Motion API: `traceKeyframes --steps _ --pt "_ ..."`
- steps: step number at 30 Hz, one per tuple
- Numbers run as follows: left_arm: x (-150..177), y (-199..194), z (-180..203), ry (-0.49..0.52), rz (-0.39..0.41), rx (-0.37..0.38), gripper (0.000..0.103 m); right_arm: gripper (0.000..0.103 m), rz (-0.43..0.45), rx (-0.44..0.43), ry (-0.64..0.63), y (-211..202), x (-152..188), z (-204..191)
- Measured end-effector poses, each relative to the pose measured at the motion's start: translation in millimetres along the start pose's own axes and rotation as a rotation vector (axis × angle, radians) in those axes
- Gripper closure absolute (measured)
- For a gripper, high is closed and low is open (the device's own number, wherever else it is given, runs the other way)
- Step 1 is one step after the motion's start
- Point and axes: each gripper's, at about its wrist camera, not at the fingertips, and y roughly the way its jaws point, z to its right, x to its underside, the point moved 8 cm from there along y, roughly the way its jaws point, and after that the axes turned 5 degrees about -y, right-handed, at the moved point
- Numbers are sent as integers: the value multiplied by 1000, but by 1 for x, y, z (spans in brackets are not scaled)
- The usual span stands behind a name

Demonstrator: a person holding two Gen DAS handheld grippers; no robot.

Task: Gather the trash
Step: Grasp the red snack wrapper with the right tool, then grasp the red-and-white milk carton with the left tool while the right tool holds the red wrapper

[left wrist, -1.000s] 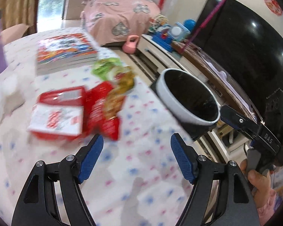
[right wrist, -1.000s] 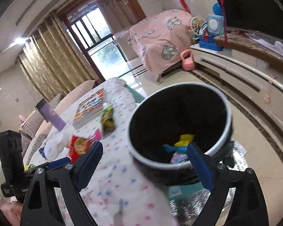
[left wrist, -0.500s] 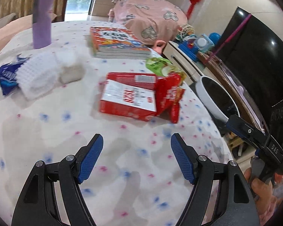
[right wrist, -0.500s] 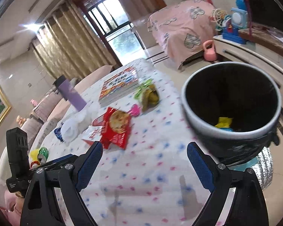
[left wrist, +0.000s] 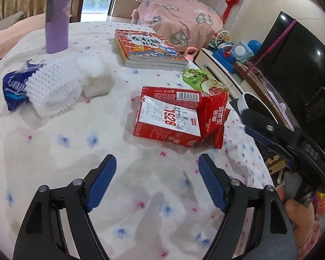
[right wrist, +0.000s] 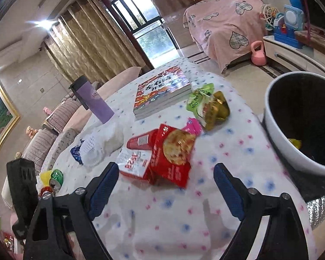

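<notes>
A red and white carton (left wrist: 169, 119) lies on the flowered tablecloth (left wrist: 54, 151), with a red snack packet (left wrist: 214, 117) against its right side and a green pouch (left wrist: 201, 80) behind. My left gripper (left wrist: 157, 182) is open and empty, just short of the carton. My right gripper (right wrist: 165, 187) is open and empty, above the cloth in front of the red snack packet (right wrist: 173, 153), carton (right wrist: 134, 162) and green and gold wrappers (right wrist: 208, 106). The white-rimmed black bin (right wrist: 301, 121) holds some trash at the table's right edge; it also shows in the left wrist view (left wrist: 255, 106).
A purple tumbler (left wrist: 56, 15), a stack of books (left wrist: 147, 47), white knitted cloths (left wrist: 60, 84) and a blue tissue pack (left wrist: 13, 88) stand further back on the table. A TV (left wrist: 296, 69) and toy shelf lie beyond the right edge. Crushed cans (right wrist: 54, 177) sit at the left.
Both grippers have swung left from the bin toward the table. The carton and packets have come into the middle of both views. Both stay open and empty.
</notes>
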Motion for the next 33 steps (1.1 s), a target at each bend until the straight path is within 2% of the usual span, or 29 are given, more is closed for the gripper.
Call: traceKeyframes --steps 4,7,9,11,18,23,25,26,28,29,30,31,33 --pt "-6 11 5 9 -15 3 17 28 -30 8 6 20 -6 1" --pt "-8 21 10 8 -35 -3 17 46 -54 15 10 34 -7 4" --pt "-9 25 14 14 -38 -8 16 79 -72 21 9 42 -7 7" --pt "-9 31 18 32 -44 -30 16 100 -73 9 13 43 -7 9" --pt "-16 49 25 65 -36 -88 16 101 -10 9 34 11 -11 30" --pt "-16 67 26 81 -54 -142 16 101 3 4 59 -1 -10 41" --pt "-18 67 25 87 -34 -148 18 101 3 3 63 -3 -10 43" --pt "-19 66 25 85 -30 -142 21 101 2 1 64 -4 -9 43" --pt "-20 62 25 85 -21 -119 47 101 3 -2 66 -6 -8 44" --pt "-20 61 26 86 -19 -111 52 101 4 -4 66 -7 -7 43" --pt "-19 58 27 86 -17 -99 66 101 6 -4 68 -8 -7 44" --pt "-19 57 28 86 -18 -89 73 101 7 -5 69 -9 -7 44" --pt "-18 53 31 88 -9 -75 76 101 11 -6 71 -13 -6 44"
